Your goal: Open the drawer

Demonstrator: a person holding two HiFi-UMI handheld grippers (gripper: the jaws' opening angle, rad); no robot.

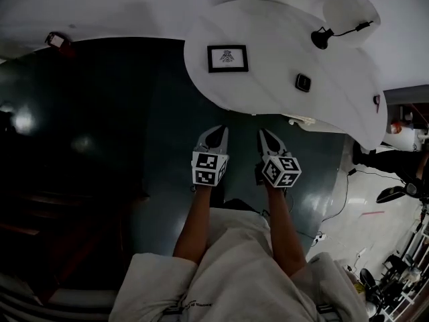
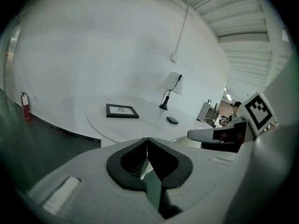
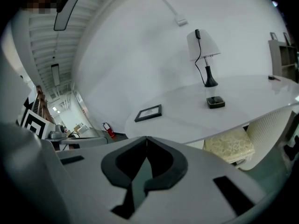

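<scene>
Both jaw pairs are together and empty: left gripper (image 1: 216, 136), right gripper (image 1: 269, 138), frame centre. Drawer shows in no view. Risk: shut jaws striking the table (image 1: 275, 39) edge above, missing any handle.

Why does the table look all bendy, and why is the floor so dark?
Head view: the floor is very dark, nearly black at the left, with a few faint glare spots, while the white table stays bright. Left gripper view: the wide lens curves the table and blackens the corners. Right gripper view: the same bending, so the table edge bows.
</scene>
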